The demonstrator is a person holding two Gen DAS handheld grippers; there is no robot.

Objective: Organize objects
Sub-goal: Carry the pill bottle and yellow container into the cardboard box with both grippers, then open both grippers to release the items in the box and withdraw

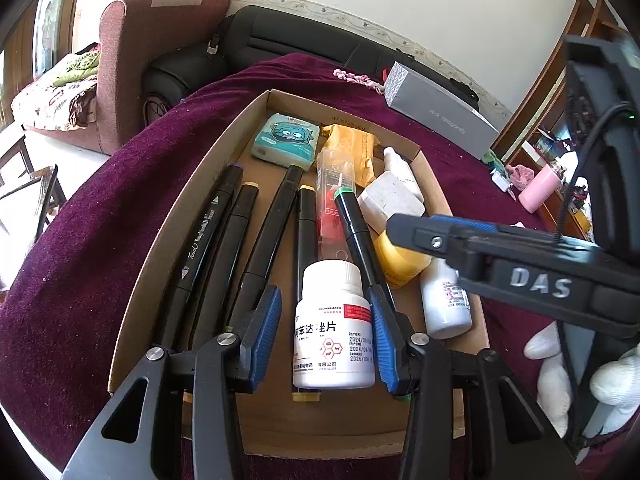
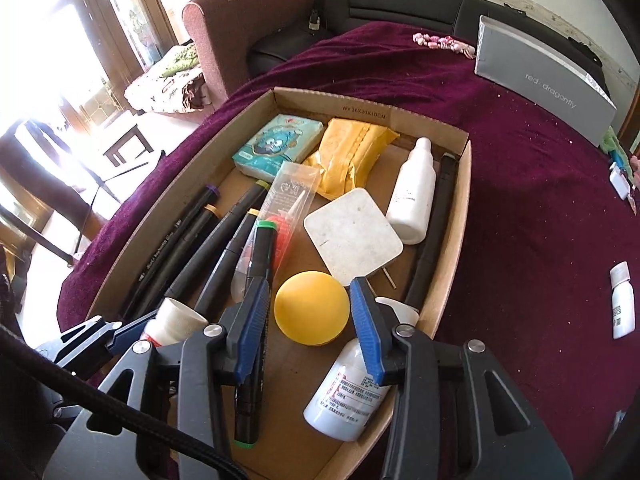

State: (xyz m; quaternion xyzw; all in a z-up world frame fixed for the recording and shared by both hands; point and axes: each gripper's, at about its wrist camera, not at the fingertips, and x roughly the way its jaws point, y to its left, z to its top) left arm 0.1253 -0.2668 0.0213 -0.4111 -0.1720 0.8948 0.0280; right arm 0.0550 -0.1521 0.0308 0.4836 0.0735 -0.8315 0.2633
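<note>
Two grippers hang over one cardboard box (image 2: 448, 216) on a maroon cloth (image 2: 540, 200). We see the left gripper (image 1: 326, 336) with jaws apart around a white pill bottle (image 1: 332, 328) lying in the box; a gap shows at the left pad, the right pad sits right at the bottle's edge, so we cannot tell if it touches. We see the right gripper (image 2: 306, 328) with jaws apart too, straddling a yellow round lid (image 2: 310, 308), pads clear of it.

In the right wrist view, at 5 o'clock from the lid lies a white squeeze bottle (image 2: 348, 396), at 1 o'clock a white square block (image 2: 352, 236), at 9 o'clock a green-capped marker (image 2: 256, 320). At 10 o'clock we count a row of black markers (image 2: 192, 248) side by side. A clear tube with a red part (image 2: 280, 216) lies between markers and block.

At 12 o'clock, far end of the box: a teal tissue pack (image 2: 276, 140) and a yellow pouch (image 2: 348, 152), touching. A white bottle (image 2: 414, 196) lies at 1 o'clock.

Outside the box: a grey carton (image 2: 540, 84) at 1 o'clock, a small white bottle (image 2: 622, 304) at 3 o'clock.
</note>
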